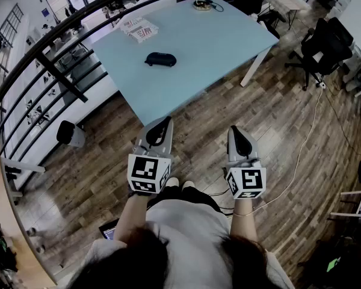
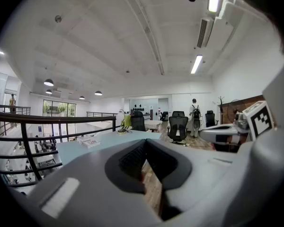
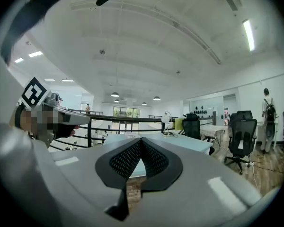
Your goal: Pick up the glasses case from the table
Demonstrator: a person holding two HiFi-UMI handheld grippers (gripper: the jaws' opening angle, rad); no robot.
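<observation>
The glasses case (image 1: 160,59) is a dark oval shell lying flat near the middle of the light blue table (image 1: 210,47). Both grippers hang over the wooden floor, short of the table's near corner and well apart from the case. My left gripper (image 1: 163,122) has its jaws shut with nothing in them, and so does my right gripper (image 1: 237,130). In the left gripper view the shut pads (image 2: 135,157) hide the case, with the table (image 2: 80,149) showing beyond them. The right gripper view shows its shut gripper (image 3: 141,142) in front of the table (image 3: 184,143).
A white printed packet (image 1: 138,29) and a lamp base (image 1: 201,5) sit at the table's far side. A black railing (image 1: 54,41) runs along the left. A black office chair (image 1: 322,44) stands at the right, and a white cable (image 1: 307,137) trails across the floor.
</observation>
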